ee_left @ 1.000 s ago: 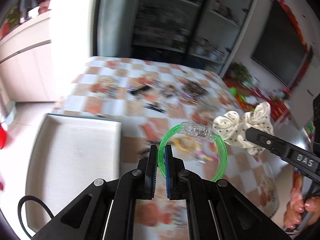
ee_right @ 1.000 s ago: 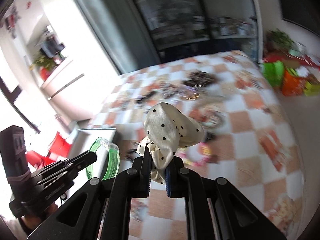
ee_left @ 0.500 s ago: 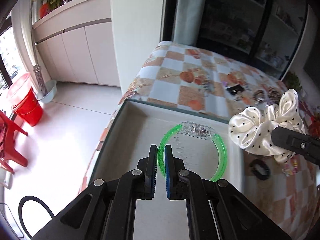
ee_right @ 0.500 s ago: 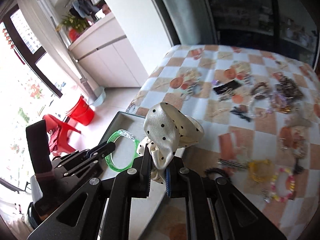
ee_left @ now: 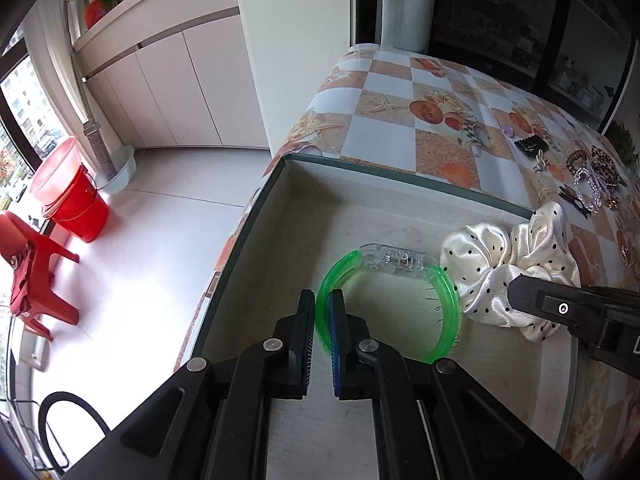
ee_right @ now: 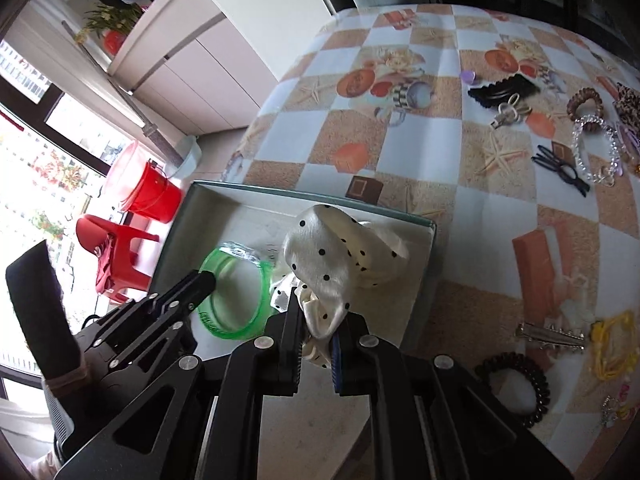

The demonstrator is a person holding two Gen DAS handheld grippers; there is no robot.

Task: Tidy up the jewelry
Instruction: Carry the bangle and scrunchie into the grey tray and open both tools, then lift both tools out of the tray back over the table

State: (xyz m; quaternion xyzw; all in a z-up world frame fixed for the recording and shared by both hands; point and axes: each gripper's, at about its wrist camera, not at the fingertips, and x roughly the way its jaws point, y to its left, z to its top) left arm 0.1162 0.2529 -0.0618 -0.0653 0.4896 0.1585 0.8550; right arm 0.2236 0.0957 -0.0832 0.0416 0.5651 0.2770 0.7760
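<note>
Your left gripper (ee_left: 322,312) reaches forward and down, its two fingers drawn close together with only a thin gap, pinching the band they hold between the pads. From the right wrist camera the same left gripper (ee_right: 206,280) comes in low on the left, angled up and to the right, with your sleeved left hand (ee_right: 36,320) wrapped around its handle. Your right gripper (ee_right: 316,320) points forward and down, fingers closed on the fabric bunched between them. In the left wrist view, the right gripper (ee_left: 516,294) enters from the right edge, pointing left, just beside the left one.
</note>
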